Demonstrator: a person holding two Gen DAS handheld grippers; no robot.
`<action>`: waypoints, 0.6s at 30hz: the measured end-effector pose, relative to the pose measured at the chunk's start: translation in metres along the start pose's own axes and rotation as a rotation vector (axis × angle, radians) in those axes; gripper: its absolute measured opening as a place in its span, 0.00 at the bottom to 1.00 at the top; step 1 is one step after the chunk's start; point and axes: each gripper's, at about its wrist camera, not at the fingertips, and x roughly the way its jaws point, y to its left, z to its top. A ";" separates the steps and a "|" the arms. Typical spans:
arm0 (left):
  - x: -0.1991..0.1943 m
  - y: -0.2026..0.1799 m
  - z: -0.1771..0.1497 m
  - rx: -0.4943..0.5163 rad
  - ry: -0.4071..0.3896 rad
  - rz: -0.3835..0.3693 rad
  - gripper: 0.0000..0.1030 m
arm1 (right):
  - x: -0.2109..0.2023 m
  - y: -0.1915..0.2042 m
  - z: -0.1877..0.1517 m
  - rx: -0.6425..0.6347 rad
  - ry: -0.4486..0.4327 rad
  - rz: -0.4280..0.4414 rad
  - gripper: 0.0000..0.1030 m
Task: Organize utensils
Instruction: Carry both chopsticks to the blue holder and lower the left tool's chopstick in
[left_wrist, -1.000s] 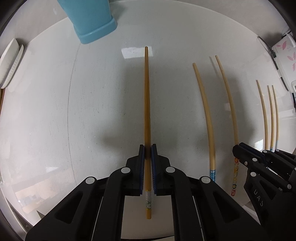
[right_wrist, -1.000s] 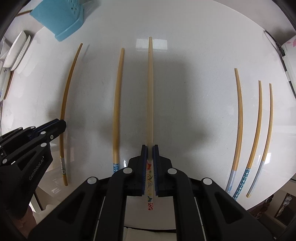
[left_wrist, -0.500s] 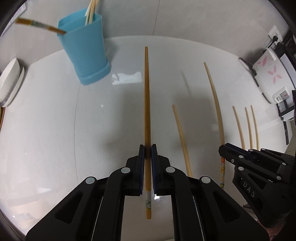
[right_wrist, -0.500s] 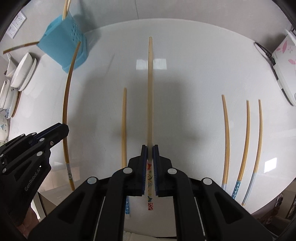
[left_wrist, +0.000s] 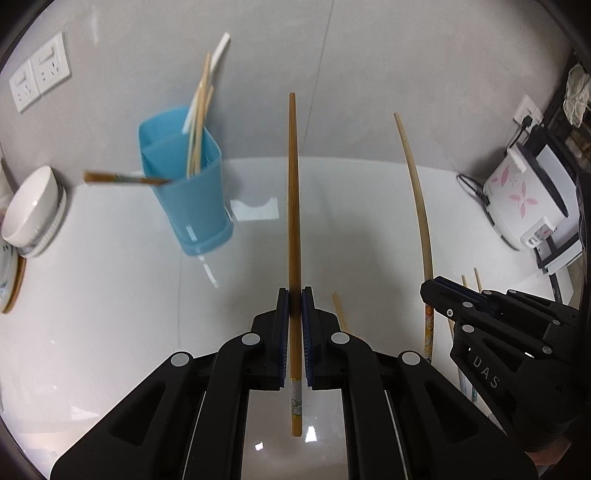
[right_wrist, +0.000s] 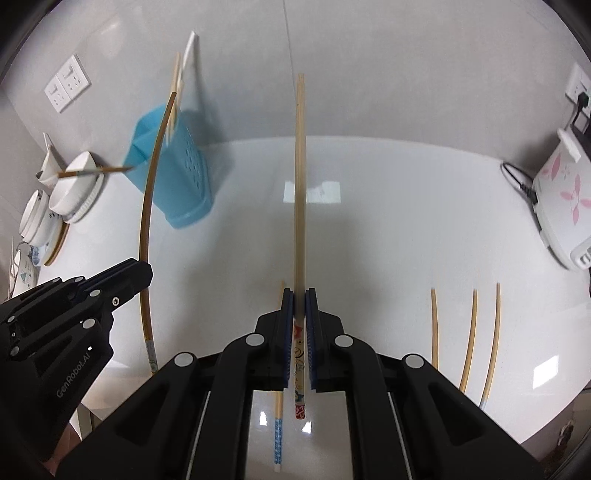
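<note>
In the left wrist view my left gripper (left_wrist: 294, 300) is shut on a dark brown chopstick (left_wrist: 293, 203), held in the air and pointing at the wall. My right gripper (right_wrist: 299, 295) is shut on a pale chopstick (right_wrist: 300, 177) with a red patterned end, also off the table. Each gripper shows in the other's view: the right gripper (left_wrist: 430, 290) with its pale chopstick (left_wrist: 417, 192), the left gripper (right_wrist: 144, 270) with its brown chopstick (right_wrist: 147, 206). A blue utensil holder (left_wrist: 188, 206) with several chopsticks in it stands at the far left. Three loose chopsticks (right_wrist: 469, 332) lie on the table at the right.
Another blue-patterned chopstick (right_wrist: 277, 424) lies under my right gripper. White bowls and plates (left_wrist: 33, 210) are stacked left of the holder. A white rice cooker (left_wrist: 524, 199) with its cable stands at the far right. Wall sockets (left_wrist: 40, 70) sit above the white countertop (right_wrist: 388, 221).
Both grippers have risen and tilted upward, lifting their chopsticks off the table. The holder, wall and rice cooker have come into view, and the loose chopsticks have dropped lower in both pictures.
</note>
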 end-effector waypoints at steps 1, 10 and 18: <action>-0.006 0.004 0.002 -0.002 -0.017 0.002 0.06 | -0.004 0.003 0.004 -0.010 -0.018 0.000 0.06; -0.050 0.026 0.039 -0.039 -0.168 0.032 0.06 | -0.026 0.025 0.041 -0.066 -0.149 0.027 0.06; -0.081 0.047 0.066 -0.061 -0.285 0.099 0.06 | -0.042 0.040 0.072 -0.087 -0.236 0.047 0.06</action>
